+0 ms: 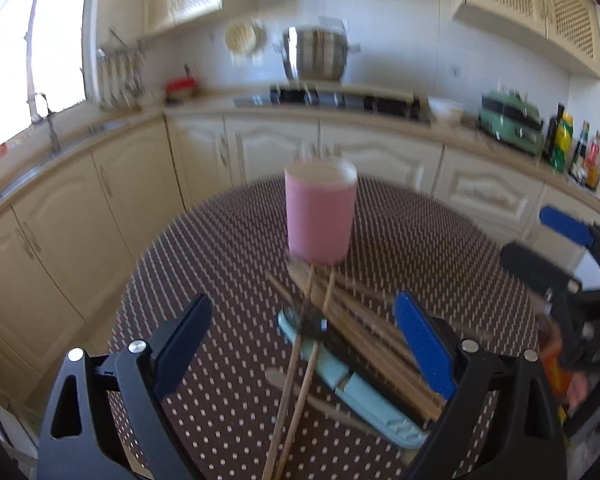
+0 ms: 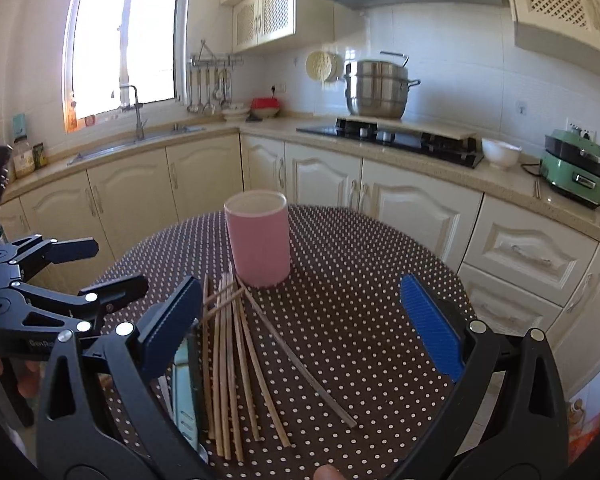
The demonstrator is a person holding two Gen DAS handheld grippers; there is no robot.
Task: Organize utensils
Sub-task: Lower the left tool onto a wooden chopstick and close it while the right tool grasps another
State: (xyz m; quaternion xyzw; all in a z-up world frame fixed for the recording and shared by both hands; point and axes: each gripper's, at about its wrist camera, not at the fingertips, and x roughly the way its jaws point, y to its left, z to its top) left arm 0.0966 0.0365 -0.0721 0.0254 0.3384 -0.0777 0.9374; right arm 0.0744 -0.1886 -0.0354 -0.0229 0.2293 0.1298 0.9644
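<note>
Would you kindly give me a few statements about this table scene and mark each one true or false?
1. The pink cup stands upright on the dotted tablecloth. True.
2. The chopsticks are already in the cup. False: they lie on the cloth in front of it.
3. The right gripper is open and holds nothing. True.
4. The left gripper is shut on a spoon. False: it is open, holding nothing.

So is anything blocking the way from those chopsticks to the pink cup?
Nothing visible does. The chopsticks lie loose on the dotted tablecloth just before the pink cup, whose open top looks clear.
</note>
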